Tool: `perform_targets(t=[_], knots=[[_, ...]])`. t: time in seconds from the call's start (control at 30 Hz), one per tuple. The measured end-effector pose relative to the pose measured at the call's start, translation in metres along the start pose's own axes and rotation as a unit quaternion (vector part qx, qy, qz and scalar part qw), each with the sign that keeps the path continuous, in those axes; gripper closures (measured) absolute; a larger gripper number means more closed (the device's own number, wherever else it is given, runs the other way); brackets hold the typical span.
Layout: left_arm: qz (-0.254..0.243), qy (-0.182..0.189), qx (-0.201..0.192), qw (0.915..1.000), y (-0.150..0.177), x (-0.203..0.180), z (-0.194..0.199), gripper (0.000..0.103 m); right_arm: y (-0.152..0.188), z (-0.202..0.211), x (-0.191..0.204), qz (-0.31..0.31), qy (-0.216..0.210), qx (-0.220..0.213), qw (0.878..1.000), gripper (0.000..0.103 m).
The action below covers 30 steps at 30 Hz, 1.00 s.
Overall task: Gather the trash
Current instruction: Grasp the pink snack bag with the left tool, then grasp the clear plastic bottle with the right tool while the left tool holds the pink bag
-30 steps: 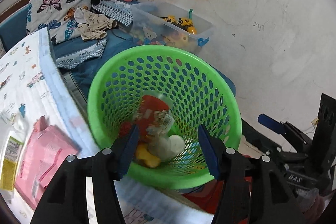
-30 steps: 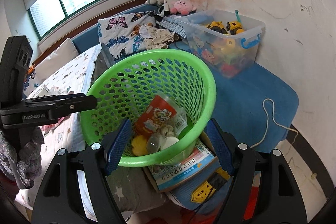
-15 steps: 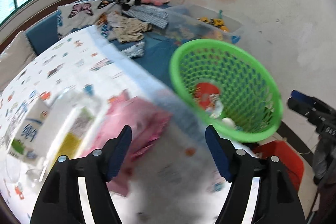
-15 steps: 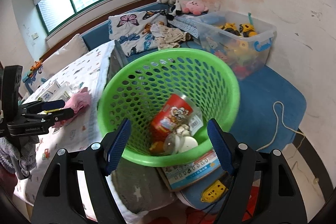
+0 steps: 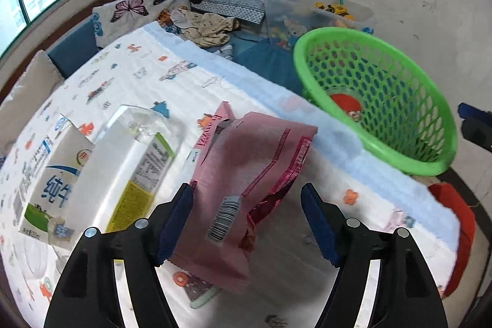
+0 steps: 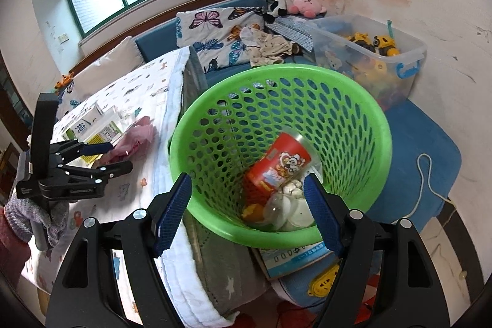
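Observation:
A crumpled pink snack wrapper (image 5: pixel 252 162) lies on the patterned bed sheet (image 5: pixel 147 76), near the bed's edge. My left gripper (image 5: pixel 246 192) hangs open just above it, with the wrapper's near end between the blue pads and neither pad pressing on it. The right wrist view shows that left gripper (image 6: pixel 118 156) beside the same wrapper (image 6: pixel 138 134). The green mesh basket (image 6: pixel 276 69) stands next to the bed and holds a red can (image 6: pixel 279 165) and several pale scraps. My right gripper (image 6: pixel 247 180) is open over the basket's near rim, pinching nothing.
On the sheet left of the wrapper lie a milk carton (image 5: pixel 52 174) and a clear plastic box with a yellow label (image 5: pixel 132 162). A toy bin (image 6: pixel 384 63), clothes and plush toys sit on the blue bench behind. A booklet (image 6: pixel 295 254) lies under the basket.
My left gripper swung away from the basket, leftward over the bed, and now sits low over the pink wrapper with its jaws wider. The right gripper shifted slightly and stays over the basket.

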<state>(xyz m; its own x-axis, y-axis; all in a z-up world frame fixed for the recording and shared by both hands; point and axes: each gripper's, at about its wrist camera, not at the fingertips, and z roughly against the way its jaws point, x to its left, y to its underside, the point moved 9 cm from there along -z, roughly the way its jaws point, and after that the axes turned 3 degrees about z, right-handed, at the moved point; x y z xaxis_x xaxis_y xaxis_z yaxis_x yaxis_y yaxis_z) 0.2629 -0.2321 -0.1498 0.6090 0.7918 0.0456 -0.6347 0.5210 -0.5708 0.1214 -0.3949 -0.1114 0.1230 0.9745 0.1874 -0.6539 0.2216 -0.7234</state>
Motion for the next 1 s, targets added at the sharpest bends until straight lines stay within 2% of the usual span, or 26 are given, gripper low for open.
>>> perform_targets(t=[0.13,0.17,0.37,0.47,0.8,1.0], knots=[[0.003,-0.005,0.002,1.0000,-0.001,0.004,-0.004,0.041,0.001,-0.004,0.005,0.003,-0.003,0.004,1.000,0.028],[0.008,-0.001,0.001,1.0000,-0.002,0.006,-0.005,0.048,0.001,-0.004,0.007,0.004,-0.004,0.004,1.000,0.028],[0.011,0.007,-0.008,0.9999,-0.004,0.003,0.000,0.072,0.002,-0.005,0.016,0.012,-0.011,0.005,1.000,0.028],[0.019,0.018,-0.018,0.9995,-0.003,0.000,0.010,0.076,0.001,-0.004,0.022,0.017,-0.015,0.004,1.000,0.028],[0.082,0.049,-0.057,0.9938,0.017,0.012,0.062,0.078,-0.006,-0.007,0.053,0.042,-0.041,0.006,0.998,0.028],[0.122,0.044,-0.088,0.9876,0.037,0.036,0.106,0.078,-0.011,-0.017,0.088,0.063,-0.069,0.015,0.996,0.030]])
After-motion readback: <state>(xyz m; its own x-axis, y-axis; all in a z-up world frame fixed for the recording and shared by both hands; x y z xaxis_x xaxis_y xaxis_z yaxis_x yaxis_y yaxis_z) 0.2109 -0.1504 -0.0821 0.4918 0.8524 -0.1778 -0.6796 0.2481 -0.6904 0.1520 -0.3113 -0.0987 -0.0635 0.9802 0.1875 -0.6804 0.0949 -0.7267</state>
